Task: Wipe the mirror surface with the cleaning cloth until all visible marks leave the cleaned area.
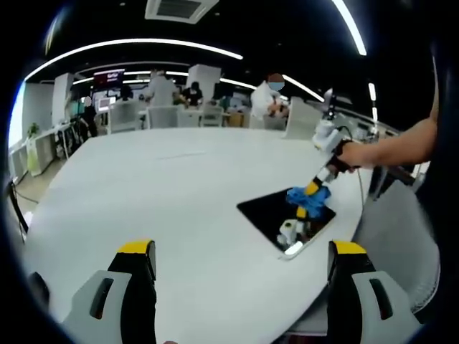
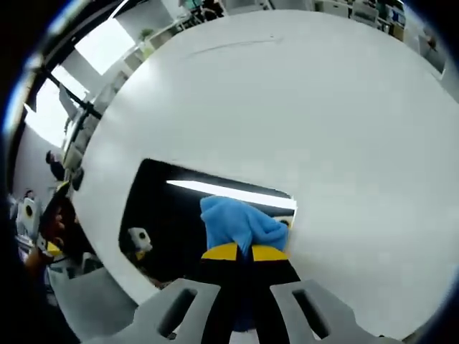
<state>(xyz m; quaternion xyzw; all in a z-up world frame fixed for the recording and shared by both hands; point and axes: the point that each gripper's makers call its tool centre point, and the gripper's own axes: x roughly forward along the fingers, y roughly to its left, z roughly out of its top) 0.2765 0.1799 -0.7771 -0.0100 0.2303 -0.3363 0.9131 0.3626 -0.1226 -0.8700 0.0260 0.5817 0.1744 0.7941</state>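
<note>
Hand [image 1: 358,154] at 3 o'clock angling right gripper [image 1: 313,192] down, jaws closed on blue cloth [image 2: 237,223], pressed on dark mirror [image 2: 165,215], left gripper [image 1: 242,261] wide open, holding nothing

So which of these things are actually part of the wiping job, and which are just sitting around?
Part of the job:
- mirror, lying flat on the white table
- blue cleaning cloth, pressed on the mirror
- right tongs, shut on the cloth

Just around:
- left tongs, open, holding nothing
- chairs and people in the background
- ceiling lights
</note>
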